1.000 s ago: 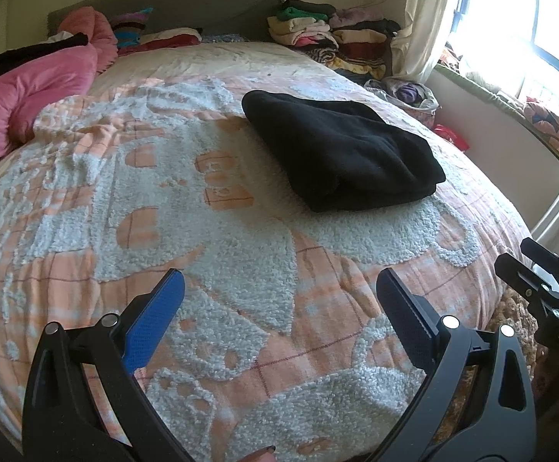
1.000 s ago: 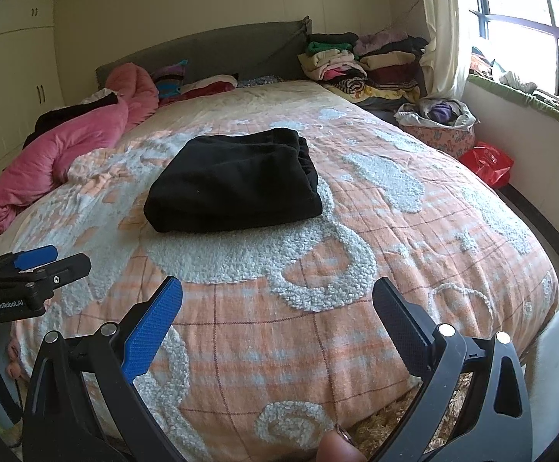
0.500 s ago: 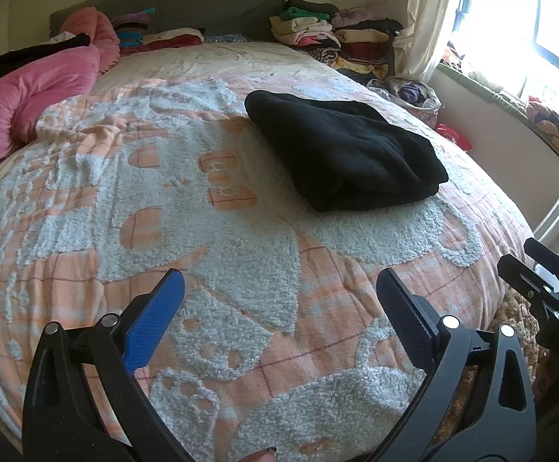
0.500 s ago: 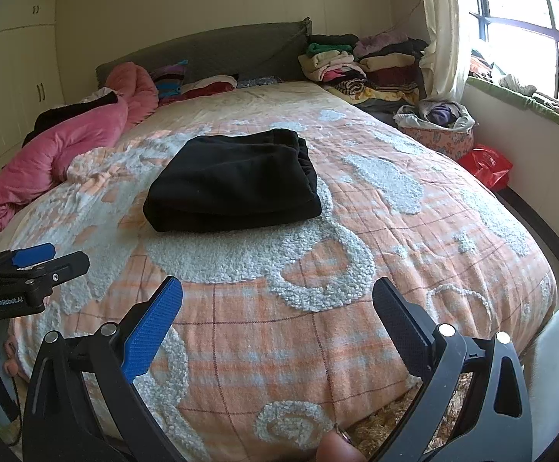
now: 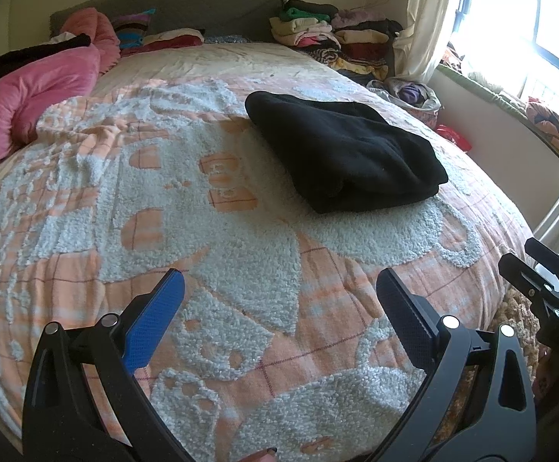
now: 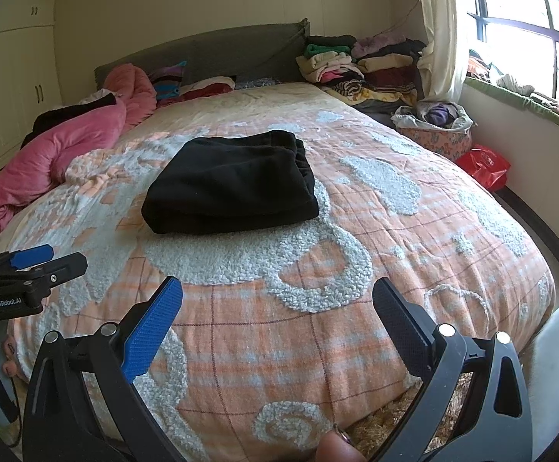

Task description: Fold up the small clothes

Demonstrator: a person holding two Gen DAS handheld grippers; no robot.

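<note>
A black garment (image 5: 344,154) (image 6: 233,184) lies folded into a thick rectangle on the orange and white bedspread (image 5: 210,231) (image 6: 317,269), toward the middle of the bed. My left gripper (image 5: 279,288) hangs open over the near edge of the bed, well short of the garment, with nothing between its fingers. My right gripper (image 6: 277,292) is open too and holds nothing, near the foot of the bed. Each gripper shows at the side of the other's view: the right one (image 5: 544,281), the left one (image 6: 29,269).
A pink duvet (image 5: 33,88) (image 6: 60,150) is bunched at the left by the grey headboard (image 6: 210,54). Stacks of folded clothes (image 5: 333,38) (image 6: 356,65) sit at the far right corner. A laundry basket (image 6: 437,127) and red bag (image 6: 483,165) stand by the window wall.
Both grippers have drifted slightly; the garment sits a little farther right and lower in the left view. Nothing was gripped or released.
</note>
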